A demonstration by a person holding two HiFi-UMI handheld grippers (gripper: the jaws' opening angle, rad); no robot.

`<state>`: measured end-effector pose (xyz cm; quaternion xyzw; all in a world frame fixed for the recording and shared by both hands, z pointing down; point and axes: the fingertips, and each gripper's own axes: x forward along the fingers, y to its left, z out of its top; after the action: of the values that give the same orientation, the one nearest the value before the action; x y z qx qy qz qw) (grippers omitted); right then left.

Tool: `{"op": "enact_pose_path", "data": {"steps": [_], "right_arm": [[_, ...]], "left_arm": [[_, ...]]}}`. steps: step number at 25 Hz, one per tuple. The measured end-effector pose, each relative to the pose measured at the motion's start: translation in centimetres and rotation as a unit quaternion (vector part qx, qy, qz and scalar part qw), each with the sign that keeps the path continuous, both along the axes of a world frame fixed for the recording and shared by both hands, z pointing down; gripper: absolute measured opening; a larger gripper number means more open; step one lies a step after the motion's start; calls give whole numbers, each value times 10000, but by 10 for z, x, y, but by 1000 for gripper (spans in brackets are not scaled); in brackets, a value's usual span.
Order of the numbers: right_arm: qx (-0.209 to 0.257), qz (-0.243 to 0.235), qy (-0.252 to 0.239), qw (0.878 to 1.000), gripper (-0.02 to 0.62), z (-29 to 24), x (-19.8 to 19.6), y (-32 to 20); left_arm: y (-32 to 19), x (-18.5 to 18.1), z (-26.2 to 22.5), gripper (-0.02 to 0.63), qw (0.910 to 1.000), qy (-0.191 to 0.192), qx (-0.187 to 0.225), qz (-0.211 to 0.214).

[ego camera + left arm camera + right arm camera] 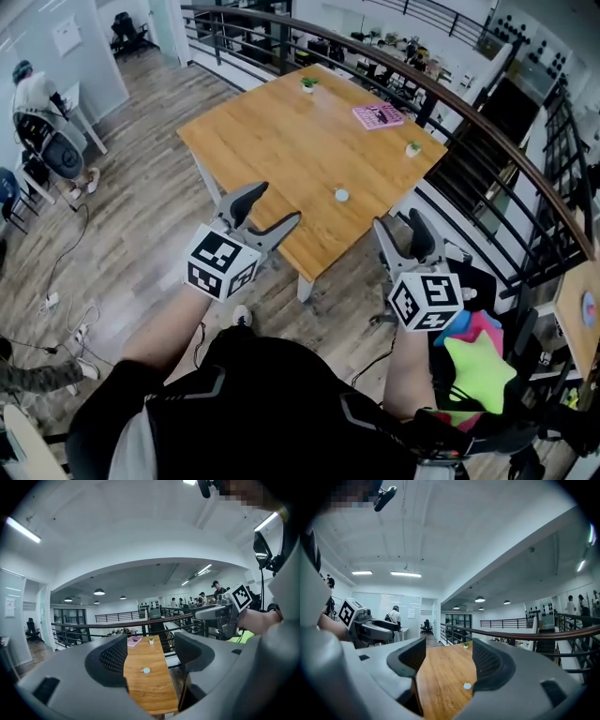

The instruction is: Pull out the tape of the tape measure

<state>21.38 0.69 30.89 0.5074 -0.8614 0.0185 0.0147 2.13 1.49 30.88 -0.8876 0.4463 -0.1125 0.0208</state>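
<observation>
Ahead on the surface [281, 131], the small round tape measure [341, 195] lies between left claw [278, 202] and right claw [397, 223], well apart from both; each gapes wide, empty.

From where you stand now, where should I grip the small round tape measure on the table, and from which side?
Probably grip the tape measure across the rim of its round case. It lies flat and low on the table, near the close edge, so come from that edge, tilted down. The tape's tab is too small to see.

bright even ceiling light, sharp frames, fisheye-warped edges
</observation>
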Motion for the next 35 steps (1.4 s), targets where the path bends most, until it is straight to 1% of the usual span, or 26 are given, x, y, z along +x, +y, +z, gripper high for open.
{"op": "enact_pose_path", "data": {"steps": [2, 4, 6, 8, 10, 14, 18, 22, 27, 30, 32, 35], "right_arm": [[26, 55, 48, 10000, 314, 1, 1, -10], [-42, 123, 83, 9999, 314, 7, 0, -20], [-92, 184, 120, 9997, 311, 10, -6, -32], [-90, 298, 219, 9993, 307, 10, -12, -46], [-108, 453, 293, 9985, 301, 10, -19, -62], [-172, 653, 335, 9972, 301, 12, -40, -106], [-302, 865, 247, 9955, 301, 13, -59, -147], [-543, 1266, 327, 9899, 301, 20, -74, -177], [-821, 1739, 298, 9809, 296, 35, -79, -207], [-899, 2016, 223, 9751, 276, 39, -76, -215], [-1021, 2191, 275, 9700, 276, 47, -70, -219], [-1282, 2239, 375, 9654, 276, 67, -62, -223]], "left_arm": [[-14, 0, 2, 324, 10000, 39, 17, 51], [-29, -4, 4, 324, 9998, 170, 9, 75], [-47, -13, 2, 324, 9995, 308, 41, 84], [-70, -23, 4, 324, 9993, 362, 36, 116], [-94, -32, 8, 324, 9989, 431, -16, 196], [-145, -56, 11, 324, 9967, 705, 7, 400], [-198, -77, 28, 322, 9952, 756, -240, 581], [-244, -100, 37, 323, 9935, 821, -386, 693], [-285, -100, 54, 323, 9869, 890, -646, 1178], [-306, -99, 64, 324, 9855, 888, -681, 1273], [-317, -90, 71, 324, 9823, 965, -787, 1398], [-319, -79, 86, 324, 9786, 963, -988, 1525]]}}
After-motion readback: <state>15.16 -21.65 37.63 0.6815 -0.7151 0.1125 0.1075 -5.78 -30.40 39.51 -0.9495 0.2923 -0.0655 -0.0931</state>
